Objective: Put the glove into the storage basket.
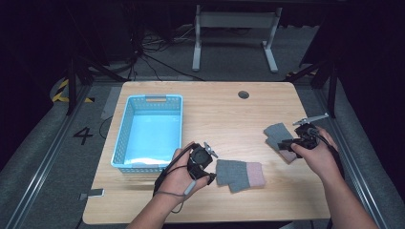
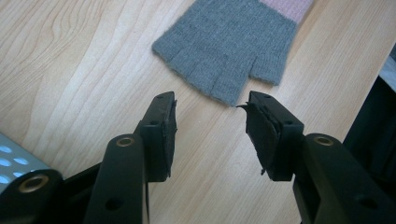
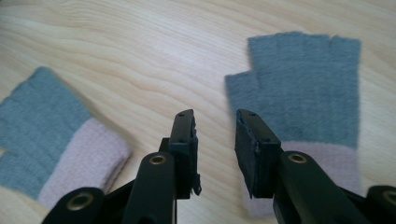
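Two grey fingerless gloves with pink cuffs lie flat on the wooden table (image 1: 219, 114). The near glove (image 1: 239, 174) (image 2: 229, 46) (image 3: 42, 126) lies by the front edge. My left gripper (image 1: 213, 168) (image 2: 210, 116) is open just short of its finger ends, with nothing between the jaws. The far glove (image 1: 279, 136) (image 3: 303, 88) lies at the right. My right gripper (image 1: 285, 143) (image 3: 215, 121) hovers low at its thumb-side edge near the cuff, jaws a little apart and empty.
A light blue plastic basket (image 1: 155, 98) stands on the left half of the table, close to my left hand. A round cable hole (image 1: 243, 94) sits near the back edge. Bare wood lies between the two gloves.
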Demonstrator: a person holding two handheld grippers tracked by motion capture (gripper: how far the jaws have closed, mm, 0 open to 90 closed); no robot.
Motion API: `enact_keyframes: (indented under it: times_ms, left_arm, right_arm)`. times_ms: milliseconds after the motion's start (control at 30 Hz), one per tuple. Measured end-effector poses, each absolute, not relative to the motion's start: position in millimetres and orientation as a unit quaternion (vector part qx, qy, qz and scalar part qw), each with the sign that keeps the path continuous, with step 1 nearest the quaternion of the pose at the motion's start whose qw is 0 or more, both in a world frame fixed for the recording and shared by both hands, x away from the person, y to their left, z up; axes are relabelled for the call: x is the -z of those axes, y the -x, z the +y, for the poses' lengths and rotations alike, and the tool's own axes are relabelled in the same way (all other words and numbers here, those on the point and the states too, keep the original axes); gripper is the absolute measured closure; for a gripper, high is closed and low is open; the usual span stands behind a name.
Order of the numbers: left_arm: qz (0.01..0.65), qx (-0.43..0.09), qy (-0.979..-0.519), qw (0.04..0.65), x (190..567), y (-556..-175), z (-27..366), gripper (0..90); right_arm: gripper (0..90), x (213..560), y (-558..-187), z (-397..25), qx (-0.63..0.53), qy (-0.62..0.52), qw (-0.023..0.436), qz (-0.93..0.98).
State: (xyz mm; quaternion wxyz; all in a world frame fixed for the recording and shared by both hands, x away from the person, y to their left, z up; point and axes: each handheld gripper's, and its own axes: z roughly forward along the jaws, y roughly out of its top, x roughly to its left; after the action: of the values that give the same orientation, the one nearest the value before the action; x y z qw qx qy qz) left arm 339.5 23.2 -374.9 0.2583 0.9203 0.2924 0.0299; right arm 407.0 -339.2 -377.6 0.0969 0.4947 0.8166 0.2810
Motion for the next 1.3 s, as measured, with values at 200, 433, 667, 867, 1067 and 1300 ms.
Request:
enact_keyframes:
  times_ms: [200,433,667,867,1067,1300]
  left_arm:
    - [0.293,-0.03,-0.919,0.26,373.9,-339.4,24.7,53.2]
    - [0.295,-0.03,-0.918,0.261,372.6,-339.0,27.0,53.0]
    - [0.298,-0.03,-0.918,0.261,372.6,-338.9,29.3,52.9]
    - [0.299,-0.031,-0.917,0.26,372.4,-338.6,30.1,52.9]
    - [0.3,-0.029,-0.917,0.261,372.3,-338.8,30.5,52.8]
    - [0.3,-0.031,-0.917,0.26,371.9,-338.7,31.2,52.5]
  right_arm:
    - [64.1,373.6,-425.9,-344.3,-0.254,-0.502,0.096,0.821]
    - [58.2,380.9,-448.1,-350.9,-0.214,-0.51,0.094,0.828]
    - [53.1,394.0,-463.3,-358.1,-0.179,-0.518,0.086,0.832]
    - [49.9,403.8,-466.8,-358.7,-0.16,-0.521,0.07,0.835]
    - [48.1,412.2,-469.0,-358.2,-0.146,-0.522,0.064,0.838]
    - [48.2,415.1,-472.6,-355.3,-0.131,-0.519,0.08,0.841]
